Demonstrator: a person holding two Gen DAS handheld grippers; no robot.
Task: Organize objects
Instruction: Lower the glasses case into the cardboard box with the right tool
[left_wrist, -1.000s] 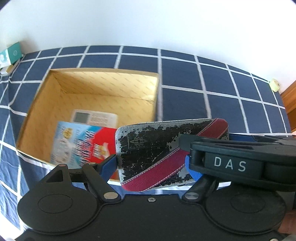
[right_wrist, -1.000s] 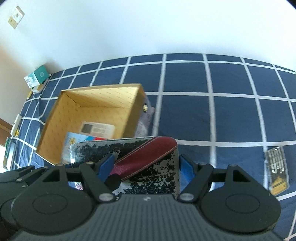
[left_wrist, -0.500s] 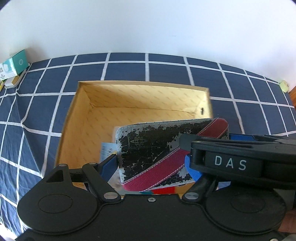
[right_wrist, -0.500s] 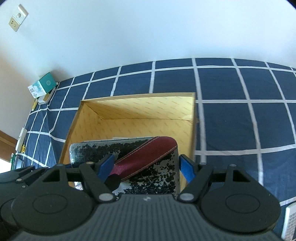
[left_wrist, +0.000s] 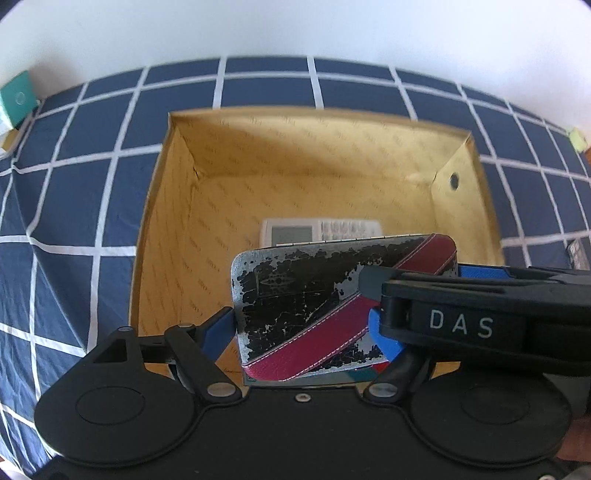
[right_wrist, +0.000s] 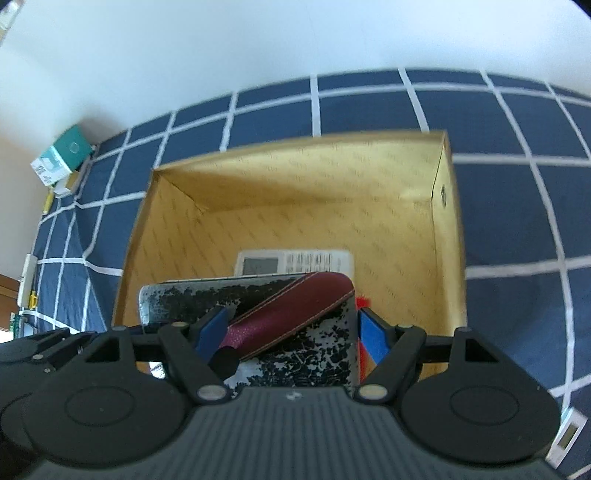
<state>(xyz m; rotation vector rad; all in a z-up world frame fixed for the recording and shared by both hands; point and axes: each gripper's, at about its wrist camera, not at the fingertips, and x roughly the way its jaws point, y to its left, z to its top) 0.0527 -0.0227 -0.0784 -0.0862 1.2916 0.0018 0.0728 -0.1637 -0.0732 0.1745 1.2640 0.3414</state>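
Observation:
Both grippers hold one flat silver-and-black case with a dark red stripe (left_wrist: 325, 302), also in the right wrist view (right_wrist: 280, 325). My left gripper (left_wrist: 303, 332) is shut on its left part and my right gripper (right_wrist: 288, 336) on its right part. The case hangs over the open yellow cardboard box (left_wrist: 177, 206), which the right wrist view (right_wrist: 177, 221) also shows. A white remote with a screen (left_wrist: 317, 232) lies on the box floor, seen too in the right wrist view (right_wrist: 295, 262). A red and blue packet under the case is mostly hidden.
The box stands on a navy cloth with white grid lines (left_wrist: 74, 206). A teal and white carton (right_wrist: 62, 158) sits by the wall at the far left. A small pale object (left_wrist: 576, 138) lies at the far right edge. A white wall rises behind.
Both grippers have carried the case left, from beside the box's right side to over its middle. The grip on the case has not changed.

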